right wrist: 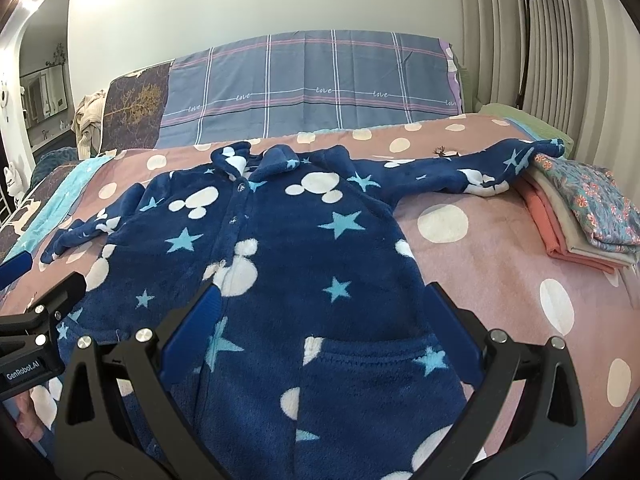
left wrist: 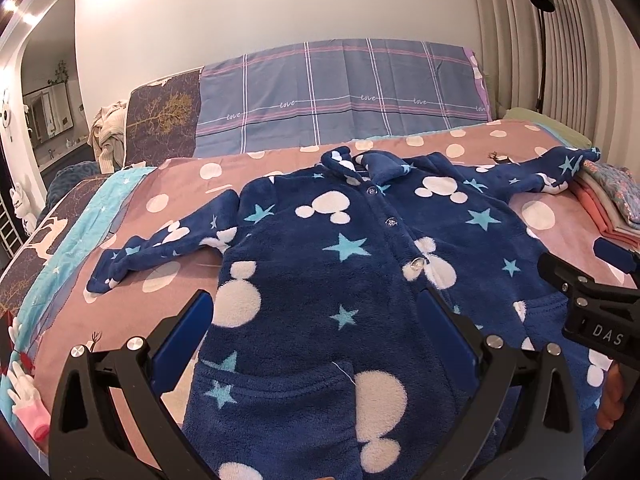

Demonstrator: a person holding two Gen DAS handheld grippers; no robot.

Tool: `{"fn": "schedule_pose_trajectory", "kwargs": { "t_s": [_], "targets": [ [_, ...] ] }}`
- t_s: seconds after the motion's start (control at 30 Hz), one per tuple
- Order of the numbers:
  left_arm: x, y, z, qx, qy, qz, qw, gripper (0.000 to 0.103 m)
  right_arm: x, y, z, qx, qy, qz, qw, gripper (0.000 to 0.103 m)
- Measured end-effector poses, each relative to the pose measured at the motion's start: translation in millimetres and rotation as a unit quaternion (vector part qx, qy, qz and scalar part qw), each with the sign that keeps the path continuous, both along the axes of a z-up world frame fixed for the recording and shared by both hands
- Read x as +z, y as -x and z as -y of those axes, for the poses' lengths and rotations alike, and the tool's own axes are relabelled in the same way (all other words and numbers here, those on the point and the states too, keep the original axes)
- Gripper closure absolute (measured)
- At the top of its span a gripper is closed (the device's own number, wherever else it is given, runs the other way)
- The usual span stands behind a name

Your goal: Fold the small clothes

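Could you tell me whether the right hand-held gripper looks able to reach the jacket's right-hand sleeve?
Probably yes: the right hand-held gripper is open over the jacket, and nothing lies between it and the sleeve, whose cuff rests on the folded clothes.

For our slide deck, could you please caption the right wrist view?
Open right gripper poised over a blue fleece top spread flat on the bed, folded clothes alongside.
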State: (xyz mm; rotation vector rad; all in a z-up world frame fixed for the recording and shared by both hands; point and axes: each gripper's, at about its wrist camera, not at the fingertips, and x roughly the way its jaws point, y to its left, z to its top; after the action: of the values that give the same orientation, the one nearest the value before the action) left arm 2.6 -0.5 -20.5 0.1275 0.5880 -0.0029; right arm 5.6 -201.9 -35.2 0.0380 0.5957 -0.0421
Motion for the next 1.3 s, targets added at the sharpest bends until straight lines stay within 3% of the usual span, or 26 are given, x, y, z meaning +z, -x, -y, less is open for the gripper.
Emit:
{"fn": "schedule_pose_trajectory", "kwargs": {
  "t_s": [0.3, 0.53, 0.97, 1.13, 1.3],
  "targets": [
    [-2.5, -0.1, 3.6, -0.017, -0.022, -0.008, 0.9996, 0.001, 0.0, 0.5, 0.1, -0.004, 0.003, 0.000, 1.000, 0.002],
    [-1.8, -3.7, 2.4, -0.032, -0.005, -0.024, 0.9992, 0.001, 3.3, -0.1, 1.0, -0.008, 0.008, 0.001, 1.000, 0.002],
    [2.9, 7.8, -3.2, -0.038, 0.015, 0.037, 0.9985, 0.001, 7.8, -0.1, 2.1, -0.020, 0.012, 0.003, 1.000, 0.002],
    [-0.4, 6.8, -11.6, -0.049, 0.054, 0.040, 0.9965, 0.001, 7.9, 0.3, 2.2, -0.021, 0.011, 0.004, 1.000, 0.002],
    [-3.5, 6.3, -9.5, -0.050, 0.030, 0.031, 0.9978, 0.001, 8.5, 1.3, 0.4, -0.020, 0.018, 0.008, 1.000, 0.002]
  ]
}}
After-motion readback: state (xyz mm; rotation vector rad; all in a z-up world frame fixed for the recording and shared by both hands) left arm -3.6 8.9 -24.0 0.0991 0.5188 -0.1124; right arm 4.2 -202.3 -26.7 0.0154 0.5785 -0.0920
